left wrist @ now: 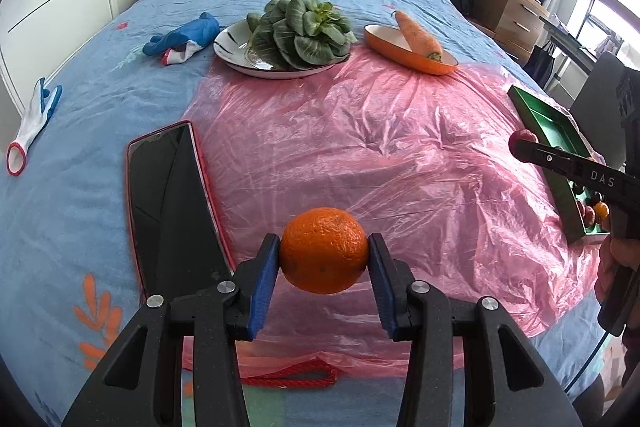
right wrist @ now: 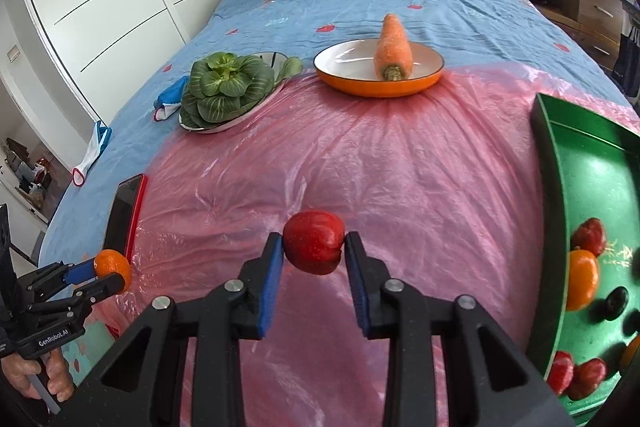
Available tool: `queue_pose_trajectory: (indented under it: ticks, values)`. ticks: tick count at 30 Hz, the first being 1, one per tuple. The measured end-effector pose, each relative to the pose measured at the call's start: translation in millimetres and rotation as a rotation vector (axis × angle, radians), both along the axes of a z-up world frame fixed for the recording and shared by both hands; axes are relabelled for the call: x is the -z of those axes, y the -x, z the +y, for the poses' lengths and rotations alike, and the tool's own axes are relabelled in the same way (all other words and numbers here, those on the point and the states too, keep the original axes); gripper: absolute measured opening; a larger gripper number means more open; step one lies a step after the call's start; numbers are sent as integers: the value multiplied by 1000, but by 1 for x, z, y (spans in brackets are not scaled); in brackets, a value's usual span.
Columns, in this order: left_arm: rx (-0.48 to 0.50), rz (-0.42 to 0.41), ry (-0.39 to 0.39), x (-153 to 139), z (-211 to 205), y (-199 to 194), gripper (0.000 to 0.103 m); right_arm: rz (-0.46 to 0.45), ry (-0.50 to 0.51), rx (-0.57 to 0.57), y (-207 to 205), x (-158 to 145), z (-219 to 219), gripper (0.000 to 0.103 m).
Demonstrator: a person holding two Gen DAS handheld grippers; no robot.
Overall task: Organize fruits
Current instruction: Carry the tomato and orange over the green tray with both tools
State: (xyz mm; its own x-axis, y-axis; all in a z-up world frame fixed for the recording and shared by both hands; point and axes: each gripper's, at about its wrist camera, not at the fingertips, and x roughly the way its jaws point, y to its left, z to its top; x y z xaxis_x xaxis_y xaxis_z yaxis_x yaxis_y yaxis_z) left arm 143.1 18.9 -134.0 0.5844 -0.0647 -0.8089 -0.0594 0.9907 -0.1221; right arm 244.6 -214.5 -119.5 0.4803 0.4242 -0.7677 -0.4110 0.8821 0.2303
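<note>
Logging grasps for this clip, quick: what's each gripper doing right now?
Left gripper: closed on the orange.
Right gripper: closed on the red apple.

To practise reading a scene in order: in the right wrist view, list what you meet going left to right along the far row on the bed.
Blue glove → leafy greens on their plate → carrot in the orange dish.

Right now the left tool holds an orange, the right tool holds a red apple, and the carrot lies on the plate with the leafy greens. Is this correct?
Not quite. The left tool holds the orange and the right tool the red apple, but the carrot lies in its own orange dish, beside the leafy greens, as the right wrist view shows.
</note>
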Motion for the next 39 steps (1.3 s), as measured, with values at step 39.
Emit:
queue_pose_trajectory:
  ticks: [39]
  values:
    - [565,-1,-37,-9,-350,-102,39,-14,165,315,-23,21,-250,51]
